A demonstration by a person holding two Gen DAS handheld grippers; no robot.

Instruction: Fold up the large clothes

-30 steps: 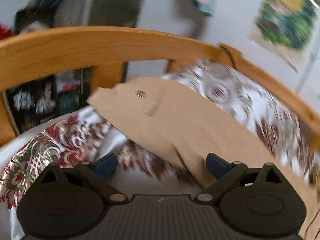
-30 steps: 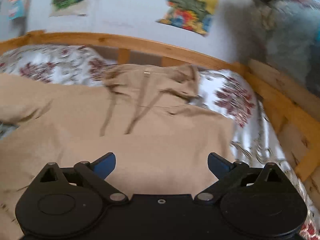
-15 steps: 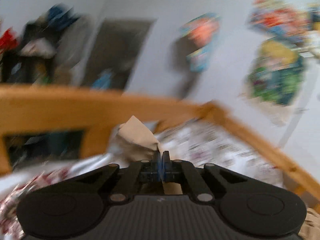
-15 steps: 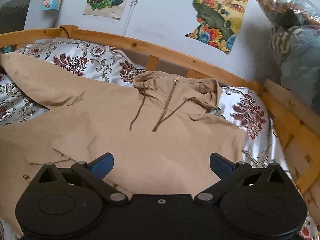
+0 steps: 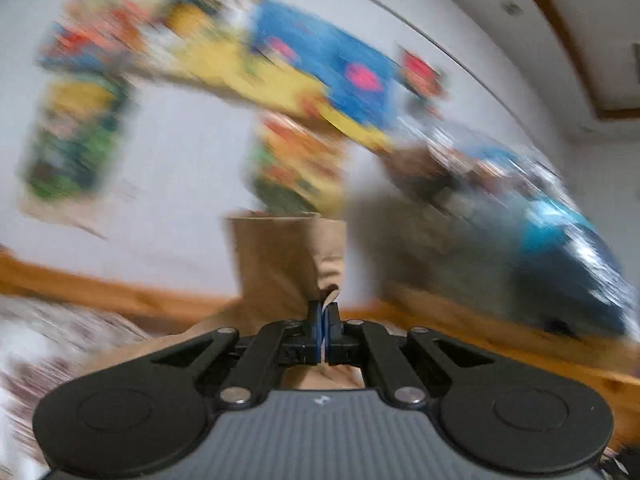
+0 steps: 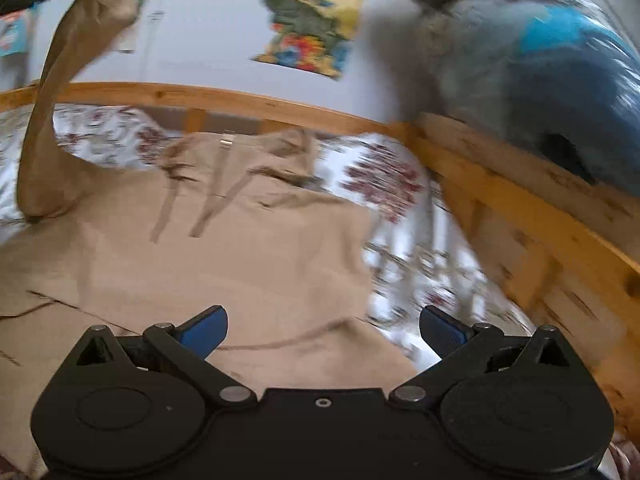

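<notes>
My left tongs are clamped on the sleeve of a tan hoodie, lifting it high above the bed near its far left edge, while the hoodie's body lies spread flat across the patterned bedcover. My right tongs hang wide apart and hold nothing, over the hoodie's near right edge. Motion blur smears the wall posters and a bluish bundle on the wooden bed frame, so I cannot make them out.

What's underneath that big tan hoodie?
The tan hoodie lies on a floral bedsheet inside a wooden bed frame. Whatever is directly beneath the fabric is covered.
</notes>
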